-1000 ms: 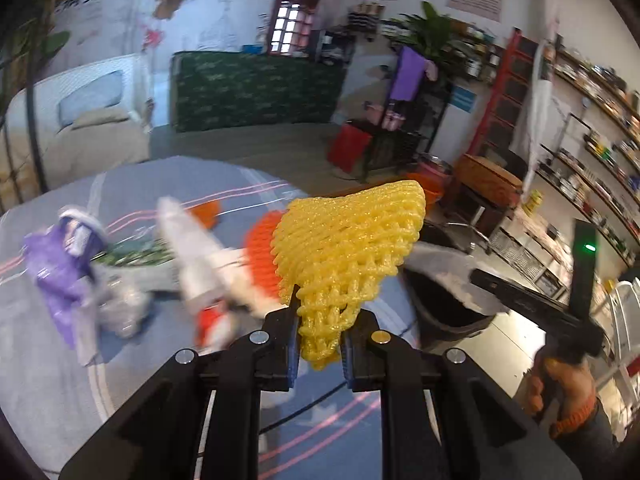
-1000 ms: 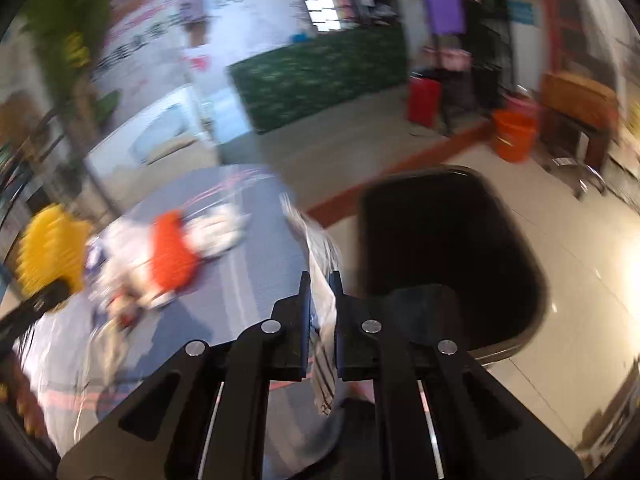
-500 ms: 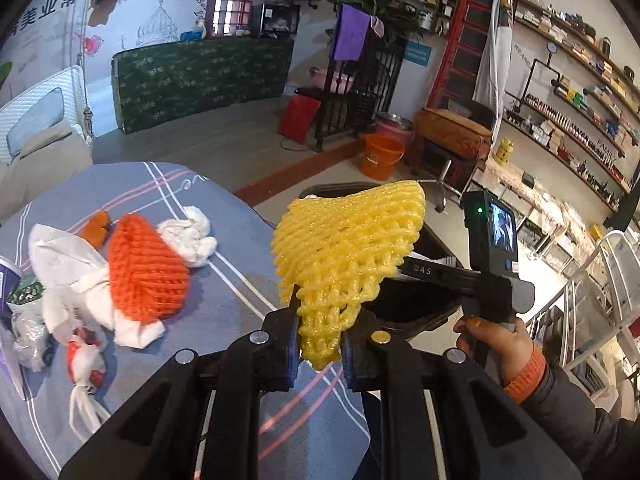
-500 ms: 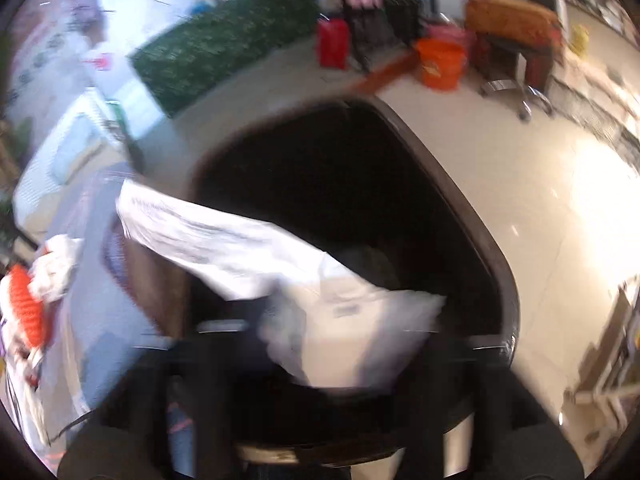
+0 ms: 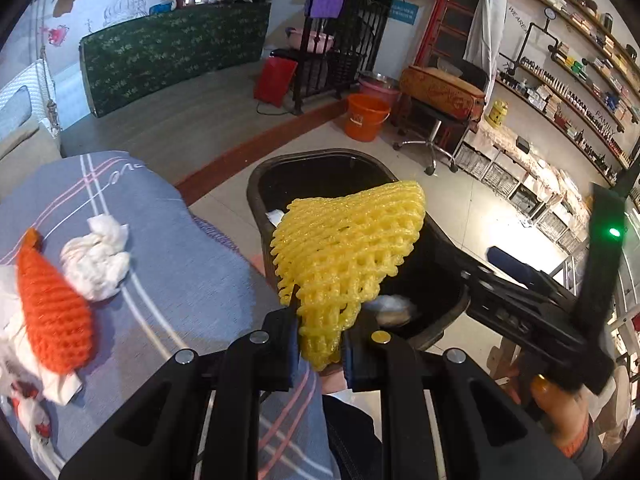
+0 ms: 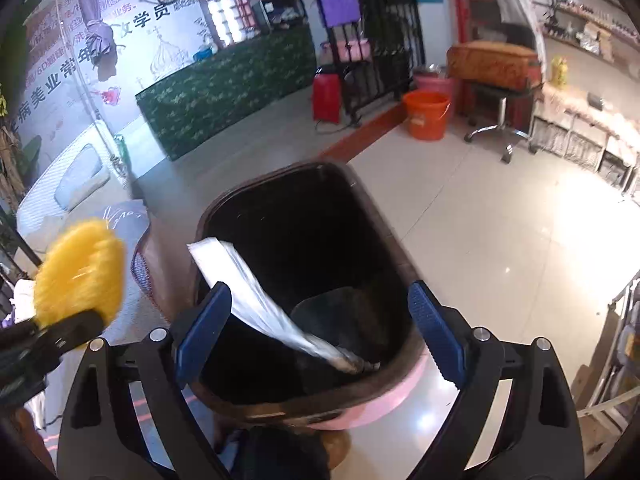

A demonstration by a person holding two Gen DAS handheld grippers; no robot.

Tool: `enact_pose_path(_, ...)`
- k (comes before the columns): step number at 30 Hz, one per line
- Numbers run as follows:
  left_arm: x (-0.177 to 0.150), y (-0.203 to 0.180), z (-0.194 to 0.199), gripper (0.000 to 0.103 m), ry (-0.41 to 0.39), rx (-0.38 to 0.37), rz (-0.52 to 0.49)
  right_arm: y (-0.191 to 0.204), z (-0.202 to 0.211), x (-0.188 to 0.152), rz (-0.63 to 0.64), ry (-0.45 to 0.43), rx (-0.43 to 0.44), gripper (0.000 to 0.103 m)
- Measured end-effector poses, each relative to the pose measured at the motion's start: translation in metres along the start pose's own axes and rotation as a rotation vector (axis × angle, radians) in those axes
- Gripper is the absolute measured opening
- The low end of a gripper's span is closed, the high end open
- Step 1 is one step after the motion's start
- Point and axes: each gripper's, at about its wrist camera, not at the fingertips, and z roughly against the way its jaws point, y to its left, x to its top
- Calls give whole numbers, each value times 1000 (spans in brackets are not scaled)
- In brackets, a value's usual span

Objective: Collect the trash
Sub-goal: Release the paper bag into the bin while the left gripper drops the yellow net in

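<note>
Since a second ago: we had opened the right hand-held gripper [image 6: 320, 332], which had been pinching the white wrapper [image 6: 256, 296] over the tabletop edge, and the wrapper had gone into the trash bin [image 6: 384, 240].
Right hand-held gripper: we saw it released, its blue pads [image 6: 436, 332] spread wide above the near rim of the bin, touching nothing.
White wrapper: it lay slanted inside the bin, its upper end leaning at the left wall, its lower end down in the dark interior.
Left hand-held gripper [image 5: 320, 350]: we kept it clenched on the yellow foam net [image 5: 348, 252], gripping the net's narrow lower end while the wide part fanned upward.
Yellow foam net: it was held in front of the bin's opening; we could not tell whether it was over the rim or just beside it.
Trash bin: dark inside, it stood on the floor just beside the tabletop [image 5: 192, 280].
Tabletop: under a blue striped cloth, it carried an orange foam net [image 5: 56, 308], with a crumpled white tissue [image 5: 98, 256] just beside it.
Background: an orange bucket [image 5: 366, 116] stood on the floor well beyond the bin.
</note>
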Motion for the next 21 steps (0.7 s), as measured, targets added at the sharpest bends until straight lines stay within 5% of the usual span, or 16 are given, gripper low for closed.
enact_pose_path(14, 24, -30, -65, 17, 152, -5, -34, -17, 37, -7, 3, -42, -40, 90)
enact_pose_path(16, 24, -35, -67, 27, 154, -2, -40, -21, 43, -9, -1, -44, -39, 90)
enact_pose_path(18, 25, -37, -67, 62, 142, 1, -39, -25, 47, -11, -3, -54, -51, 92)
enact_pose_path(21, 25, -37, -57, 79, 98, 1, -43, -31, 49, -13, -15, -53, -64, 92)
